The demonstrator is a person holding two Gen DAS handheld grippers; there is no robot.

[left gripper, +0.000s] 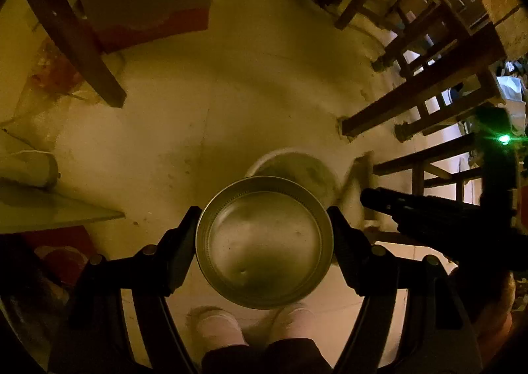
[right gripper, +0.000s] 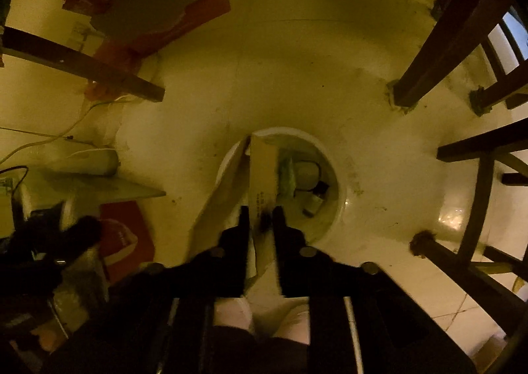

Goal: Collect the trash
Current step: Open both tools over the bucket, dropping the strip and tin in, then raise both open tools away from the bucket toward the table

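Dim yellow light, both grippers aimed down at floor. Left gripper [left gripper: 264,242] clamped wide on round metal can [left gripper: 264,242], open mouth facing cam, pads on both sides of rim. Can held just above white trash bin [left gripper: 297,166], bin partly hidden behind it. Right gripper [right gripper: 262,219] w/ jaws narrow, flat cardboard piece [right gripper: 262,169] between fingers; pressing or not, can't tell. Cardboard's far end over bin rim [right gripper: 341,189], small bottle [right gripper: 315,200] + wrappers inside. Wooden chair legs [right gripper: 425,60] around, 2 white shoes [left gripper: 217,327] below.
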